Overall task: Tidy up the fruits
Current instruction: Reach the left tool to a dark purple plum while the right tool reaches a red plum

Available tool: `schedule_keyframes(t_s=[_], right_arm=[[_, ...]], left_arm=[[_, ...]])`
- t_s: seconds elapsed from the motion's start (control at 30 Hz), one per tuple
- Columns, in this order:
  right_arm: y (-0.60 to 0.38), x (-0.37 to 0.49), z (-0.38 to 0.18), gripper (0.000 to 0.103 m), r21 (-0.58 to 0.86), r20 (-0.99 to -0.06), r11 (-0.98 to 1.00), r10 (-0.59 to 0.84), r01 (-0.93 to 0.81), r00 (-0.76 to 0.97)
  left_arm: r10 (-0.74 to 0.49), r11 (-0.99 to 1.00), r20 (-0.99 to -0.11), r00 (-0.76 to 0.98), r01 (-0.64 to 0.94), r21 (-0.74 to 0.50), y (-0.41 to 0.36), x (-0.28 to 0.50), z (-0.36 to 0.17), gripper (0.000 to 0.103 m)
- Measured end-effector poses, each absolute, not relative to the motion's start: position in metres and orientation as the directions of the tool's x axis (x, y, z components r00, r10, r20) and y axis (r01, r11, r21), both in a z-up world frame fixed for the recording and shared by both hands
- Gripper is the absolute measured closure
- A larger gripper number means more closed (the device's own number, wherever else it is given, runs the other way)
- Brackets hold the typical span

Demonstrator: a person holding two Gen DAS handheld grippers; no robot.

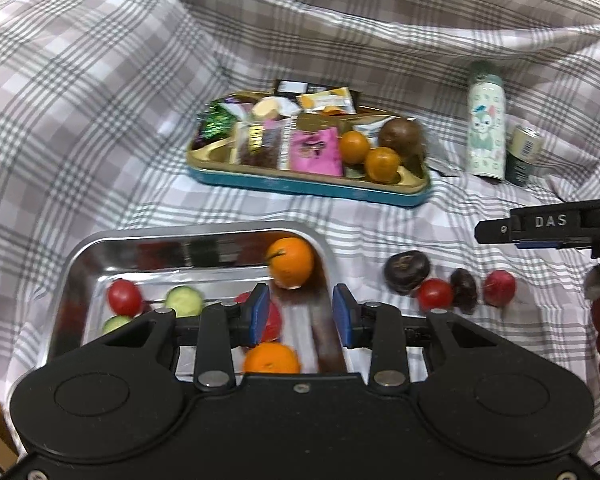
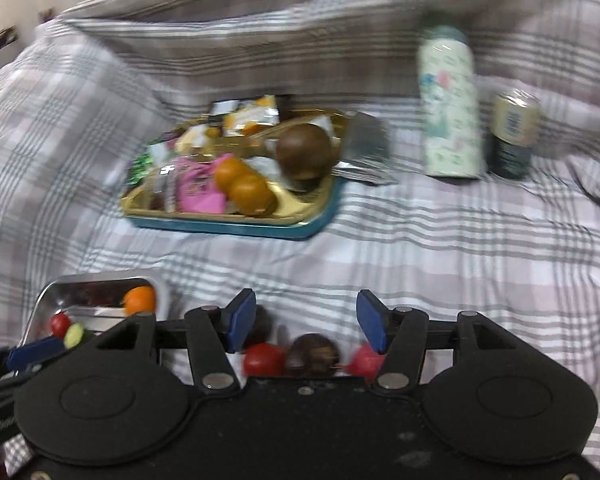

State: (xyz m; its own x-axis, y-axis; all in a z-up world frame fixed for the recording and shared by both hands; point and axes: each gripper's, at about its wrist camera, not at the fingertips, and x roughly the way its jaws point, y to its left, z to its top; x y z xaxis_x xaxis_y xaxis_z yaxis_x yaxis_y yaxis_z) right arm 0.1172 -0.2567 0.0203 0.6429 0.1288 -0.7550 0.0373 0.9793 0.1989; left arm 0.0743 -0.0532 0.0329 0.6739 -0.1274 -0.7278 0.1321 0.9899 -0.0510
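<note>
A steel tray [image 1: 100, 248] holds two oranges [image 1: 291, 261], a cherry tomato [image 1: 124, 297], green pieces [image 1: 184, 300] and a red fruit. My left gripper [image 1: 300, 314] is open and empty above the tray's right part; the orange at the tray's far right looks blurred. On the cloth to the right lie a dark fruit [image 1: 406, 271], a tomato [image 1: 434, 293], a second dark fruit [image 1: 464, 290] and a red fruit [image 1: 499, 287]. My right gripper [image 2: 306, 322] is open above these fruits [image 2: 314, 354], empty. The tray also shows in the right wrist view [image 2: 44, 296].
A teal and gold tin [image 1: 300, 184] farther back holds snack packets, two small oranges [image 1: 354, 147] and a brown round fruit [image 1: 400, 136]. A printed bottle [image 1: 486, 128] and a small jar [image 1: 524, 156] stand at the right. Checked cloth [image 1: 100, 120] covers everything.
</note>
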Motion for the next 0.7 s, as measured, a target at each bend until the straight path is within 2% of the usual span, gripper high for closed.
schedule_keyframes(t_s=[0.37, 0.7], right_arm=[[-0.296, 0.128, 0.008, 0.044, 0.223, -0.811, 0.966, 0.109, 0.131, 0.575], [-0.299, 0.132, 0.001, 0.044, 0.201, -0.837, 0.969, 0.095, 0.141, 0.538]], left_arm=[[-0.226, 0.964, -0.724, 0.652, 0.257, -0.069, -0.101, 0.094, 0.031, 0.059], [-0.256, 0.928, -0.745, 0.616, 0.373, -0.011, -0.139, 0.106, 0.016, 0.059]])
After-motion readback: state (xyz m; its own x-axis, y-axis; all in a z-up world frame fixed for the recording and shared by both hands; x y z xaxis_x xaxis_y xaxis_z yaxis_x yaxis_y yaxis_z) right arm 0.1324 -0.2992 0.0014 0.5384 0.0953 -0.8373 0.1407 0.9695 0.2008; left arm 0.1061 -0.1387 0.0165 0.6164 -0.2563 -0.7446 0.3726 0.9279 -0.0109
